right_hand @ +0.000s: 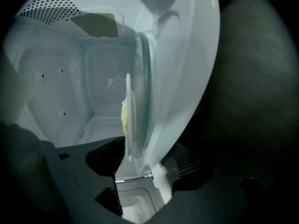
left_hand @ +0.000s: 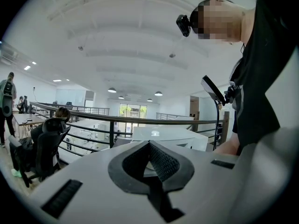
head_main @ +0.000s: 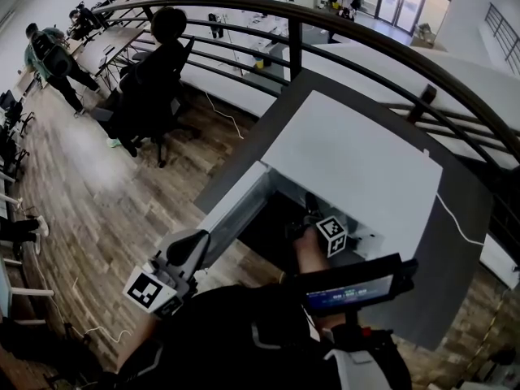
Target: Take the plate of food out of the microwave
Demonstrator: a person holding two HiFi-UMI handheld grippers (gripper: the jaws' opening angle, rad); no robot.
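Two grippers: your right gripper is inside the microwave, jaws released astride the plate rim; your left gripper, outside the microwave, is clenched empty.

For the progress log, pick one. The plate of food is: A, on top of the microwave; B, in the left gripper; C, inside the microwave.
C: the plate lies inside the microwave, its edge between the open jaws of the right gripper.

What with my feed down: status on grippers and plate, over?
Left gripper shut, empty. Right gripper open inside microwave, plate rim between jaws, unclamped. Door open, nothing blocking.
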